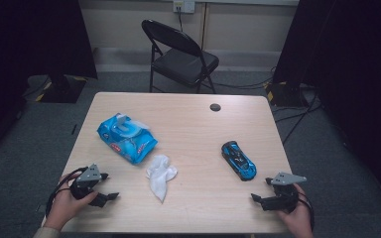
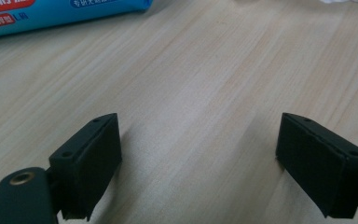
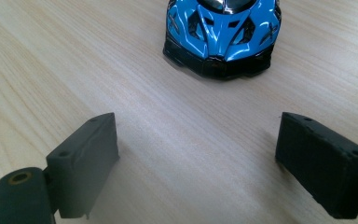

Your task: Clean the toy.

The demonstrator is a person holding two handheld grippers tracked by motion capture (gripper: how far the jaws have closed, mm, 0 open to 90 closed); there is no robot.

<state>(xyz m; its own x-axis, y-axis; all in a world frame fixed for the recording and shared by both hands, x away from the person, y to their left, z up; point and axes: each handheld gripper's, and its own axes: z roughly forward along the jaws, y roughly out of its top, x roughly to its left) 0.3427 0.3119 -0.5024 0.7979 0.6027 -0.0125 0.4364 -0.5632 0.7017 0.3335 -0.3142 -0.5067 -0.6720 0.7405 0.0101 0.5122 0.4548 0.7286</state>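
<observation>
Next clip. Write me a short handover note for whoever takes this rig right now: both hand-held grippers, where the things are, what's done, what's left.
Left hand-held gripper: open, empty, low over the near left of the table.
Right hand-held gripper: open, empty, at the near right, pointing at the blue toy car just ahead of it, not touching.
Things: the car sits right of centre; a crumpled white wipe lies loose near the middle; the blue wipes pack sits behind it to the left, flap up.
Done: one wipe appears to be out of the pack.
Left: nothing is gripped yet; probably pick up the wipe and the car.
</observation>
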